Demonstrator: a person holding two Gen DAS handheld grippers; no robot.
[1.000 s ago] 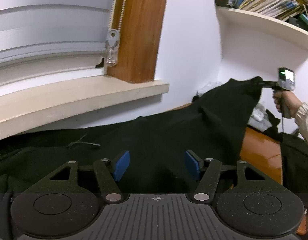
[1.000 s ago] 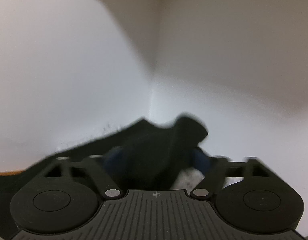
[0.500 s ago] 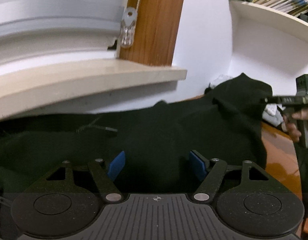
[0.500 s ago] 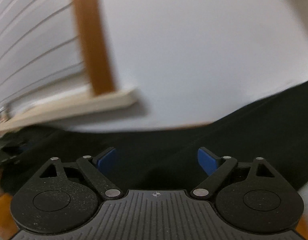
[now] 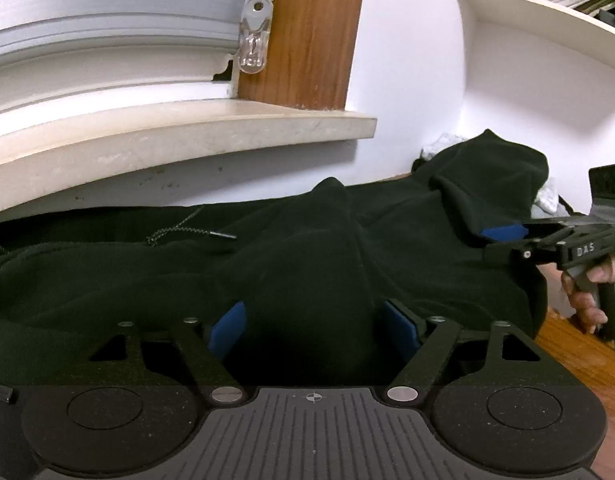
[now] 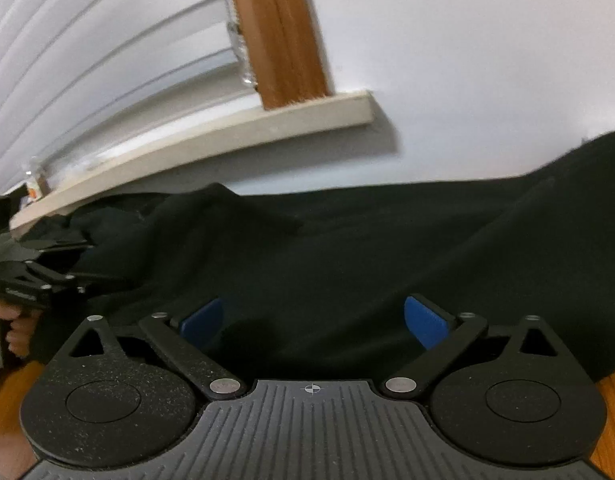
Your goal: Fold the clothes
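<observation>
My left gripper (image 5: 313, 326) stands wide, its blue pads (image 5: 227, 330) apart with a raised fold of the black garment (image 5: 291, 264) lying between them; the pads do not press on the cloth, and the jaws have just been opening; my right gripper (image 6: 313, 320) stands wider still, its blue pads (image 6: 423, 320) spread over flat black cloth with nothing pinched between them, and its jaws too have just been opening.

From the left wrist I see the right gripper (image 5: 507, 236) at the right edge, level with the cloth, one blue pad showing against the garment's raised end; a hand (image 5: 587, 292) grips its handle below; from the right wrist I see the left gripper (image 6: 63, 264) at the left edge, low over the cloth, with fingers (image 6: 15, 332) curled round its handle.

The garment lies spread along the wooden table (image 5: 579, 356), reaching from one side of my view to the other and bunched higher at its far right end; a drawstring (image 5: 187, 232) with a dark tip lies on it near the wall; orange wood shows at the near corners under the cloth.

Behind the garment runs a pale windowsill (image 5: 187, 136) against the white wall; above it hang white blinds (image 5: 107, 40) beside a brown wooden post (image 5: 311, 32), with a clear plastic cord pull (image 5: 253, 46) dangling on a bead chain; a white shelf (image 5: 547, 20) with stacked books sits high at the right.
</observation>
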